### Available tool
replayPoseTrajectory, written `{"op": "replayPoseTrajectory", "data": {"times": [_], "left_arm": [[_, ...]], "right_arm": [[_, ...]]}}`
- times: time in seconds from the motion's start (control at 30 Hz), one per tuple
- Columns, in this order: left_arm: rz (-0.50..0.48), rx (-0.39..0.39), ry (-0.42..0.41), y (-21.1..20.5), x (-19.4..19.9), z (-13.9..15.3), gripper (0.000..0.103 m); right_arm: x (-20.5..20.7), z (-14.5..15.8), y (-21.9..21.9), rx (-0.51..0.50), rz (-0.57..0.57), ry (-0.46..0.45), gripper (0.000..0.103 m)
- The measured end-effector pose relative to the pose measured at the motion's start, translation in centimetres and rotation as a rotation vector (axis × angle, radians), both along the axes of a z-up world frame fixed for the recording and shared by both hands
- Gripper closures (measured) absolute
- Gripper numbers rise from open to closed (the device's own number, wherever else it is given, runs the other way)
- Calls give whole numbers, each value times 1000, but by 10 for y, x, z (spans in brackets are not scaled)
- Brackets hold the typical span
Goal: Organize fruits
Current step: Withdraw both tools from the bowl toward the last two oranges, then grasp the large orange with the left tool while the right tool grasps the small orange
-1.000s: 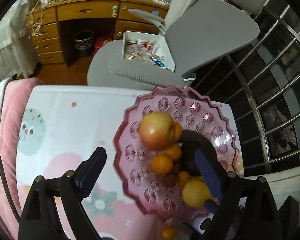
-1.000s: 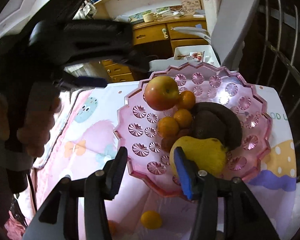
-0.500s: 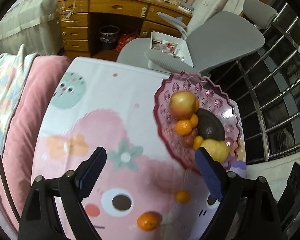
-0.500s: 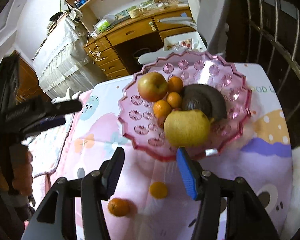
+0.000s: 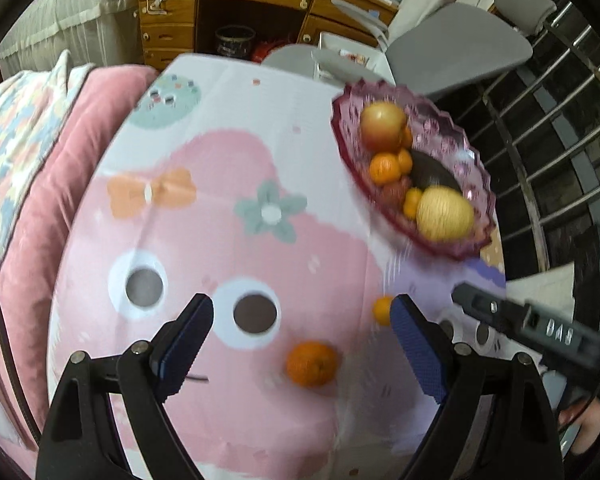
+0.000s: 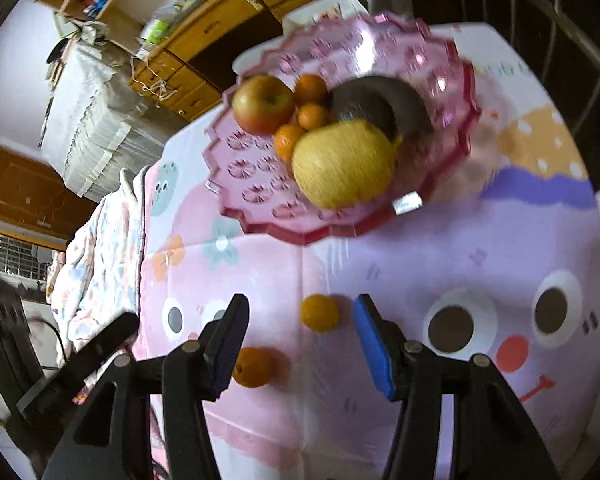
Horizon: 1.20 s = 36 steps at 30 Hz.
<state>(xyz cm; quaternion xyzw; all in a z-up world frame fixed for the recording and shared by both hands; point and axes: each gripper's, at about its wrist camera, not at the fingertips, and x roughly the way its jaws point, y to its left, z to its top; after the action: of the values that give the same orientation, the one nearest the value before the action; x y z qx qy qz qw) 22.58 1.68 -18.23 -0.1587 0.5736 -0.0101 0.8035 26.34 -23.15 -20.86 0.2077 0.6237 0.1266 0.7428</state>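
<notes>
Plainly, the left gripper (image 5: 300,340) stands wide and empty, the larger orange (image 5: 311,363) lying between its jaws, ready for pickup. The right gripper (image 6: 300,334) is open too, framing the smaller orange (image 6: 320,313). Bare cloth (image 6: 440,248) surrounds both; beyond the jaws, the pink bowl (image 6: 260,184) overhangs nothing.

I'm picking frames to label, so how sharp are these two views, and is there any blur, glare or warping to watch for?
Left wrist view: motion-smeared, the pink fruit bowl and loose orange soft-edged, while the left tool stays crisp. Right wrist view: similar smear on the bowl, bright glare on its far rim, the small orange fairly clear. Both: fisheye bending, dark corners.
</notes>
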Motion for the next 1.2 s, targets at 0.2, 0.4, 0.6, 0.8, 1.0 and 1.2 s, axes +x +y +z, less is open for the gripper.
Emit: {"op": "replayPoseTrajectory", "data": {"times": [0.2, 0.4, 0.6, 0.8, 1.0, 1.2], "left_arm": [[-22, -10, 73, -15, -20, -30, 17], [-5, -44, 142, -19, -28, -58, 23], [15, -81, 193, -19, -28, -79, 31], [4, -97, 218, -24, -23, -92, 35], [-17, -104, 249, -30, -17, -102, 43], [-37, -111, 269, -33, -13, -109, 48]], "right_arm": [[2, -25, 6, 19, -7, 101, 48], [6, -47, 16, 23, -4, 175, 48], [11, -61, 27, 22, 18, 213, 48], [14, -69, 30, 3, 28, 237, 53], [18, -75, 31, -12, 25, 255, 61], [19, -79, 27, -24, 17, 271, 66]]}}
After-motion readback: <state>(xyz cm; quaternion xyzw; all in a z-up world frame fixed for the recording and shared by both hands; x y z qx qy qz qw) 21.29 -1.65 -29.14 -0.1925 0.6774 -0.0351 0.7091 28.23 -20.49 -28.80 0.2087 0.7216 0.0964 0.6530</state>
